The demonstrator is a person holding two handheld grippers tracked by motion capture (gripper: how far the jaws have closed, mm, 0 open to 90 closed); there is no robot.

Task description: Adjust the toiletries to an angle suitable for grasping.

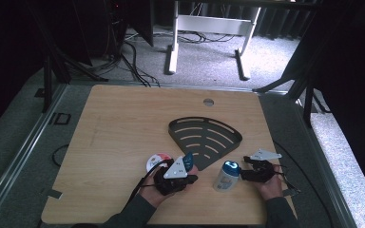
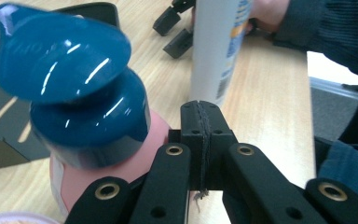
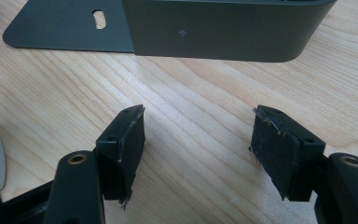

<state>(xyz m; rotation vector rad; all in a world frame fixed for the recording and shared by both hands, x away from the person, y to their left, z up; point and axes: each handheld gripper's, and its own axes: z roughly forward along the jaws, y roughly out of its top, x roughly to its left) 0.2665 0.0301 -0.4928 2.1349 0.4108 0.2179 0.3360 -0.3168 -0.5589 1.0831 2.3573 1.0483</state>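
The left gripper has its jaws pressed together on nothing; the teal-capped pink bottle lies just left of them. The right gripper gapes empty. The white bottle stands between both, nearer the right.

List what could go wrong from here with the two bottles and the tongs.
1. The left tongs are shut with nothing between them, right beside the pink bottle with the blue cap; a sideways nudge might tip it.
2. The white bottle stands upright close to the open right tongs; a careless approach may knock it over, perhaps toward the dark slotted tray.
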